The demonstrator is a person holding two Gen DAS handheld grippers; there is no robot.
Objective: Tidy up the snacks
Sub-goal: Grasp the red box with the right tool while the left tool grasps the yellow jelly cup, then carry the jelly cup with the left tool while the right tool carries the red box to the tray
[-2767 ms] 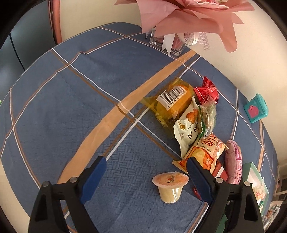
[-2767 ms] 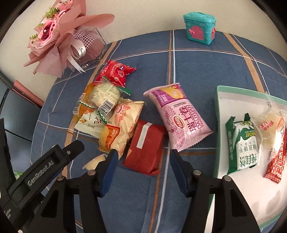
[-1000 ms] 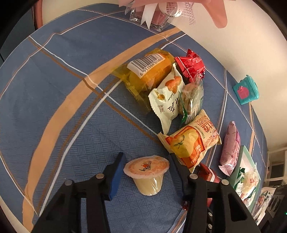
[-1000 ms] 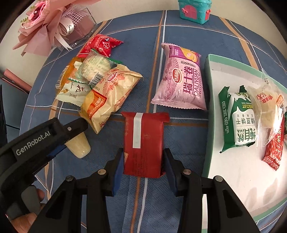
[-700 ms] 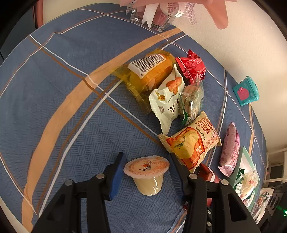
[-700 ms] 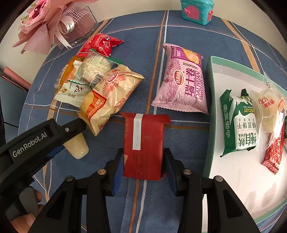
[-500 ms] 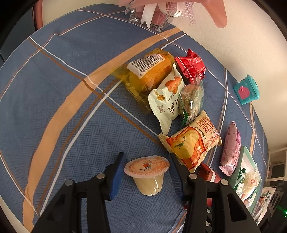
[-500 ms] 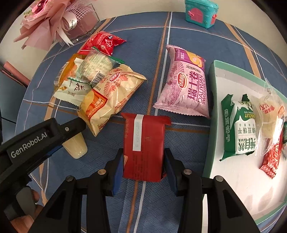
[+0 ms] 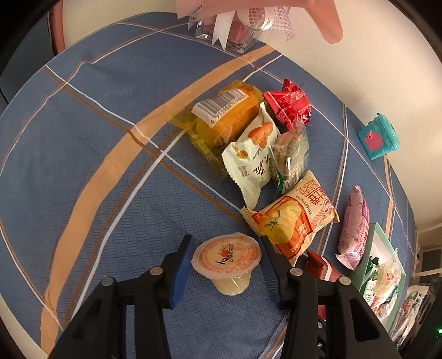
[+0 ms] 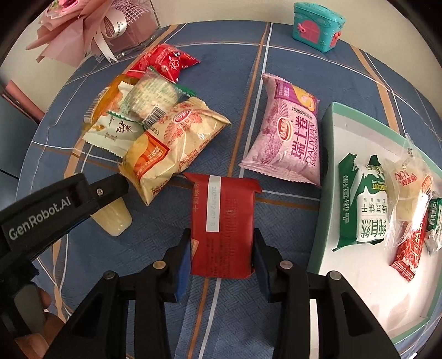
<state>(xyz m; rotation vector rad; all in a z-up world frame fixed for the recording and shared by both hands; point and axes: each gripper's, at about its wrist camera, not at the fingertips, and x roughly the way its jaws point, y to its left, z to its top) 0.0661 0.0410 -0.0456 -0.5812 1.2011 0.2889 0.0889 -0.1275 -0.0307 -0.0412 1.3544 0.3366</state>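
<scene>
While its jaws close, right gripper (image 10: 222, 255) apparently grips red packet (image 10: 223, 223) (white date strip).

Woven matt cloth (image 9: 83, 138); glossy foil packets (image 10: 223, 221); clear plastic jelly cup (image 9: 228, 262) with film lid; matt black plastic gripper (image 10: 222, 250) with blue pads (image 10: 185, 255).

The cloth (image 10: 290, 49) is blue with orange and white lines. 1 pack (image 10: 223, 221) is red, 1 bag (image 10: 290, 132) is pink, the little box (image 10: 317, 24) is teal.
</scene>
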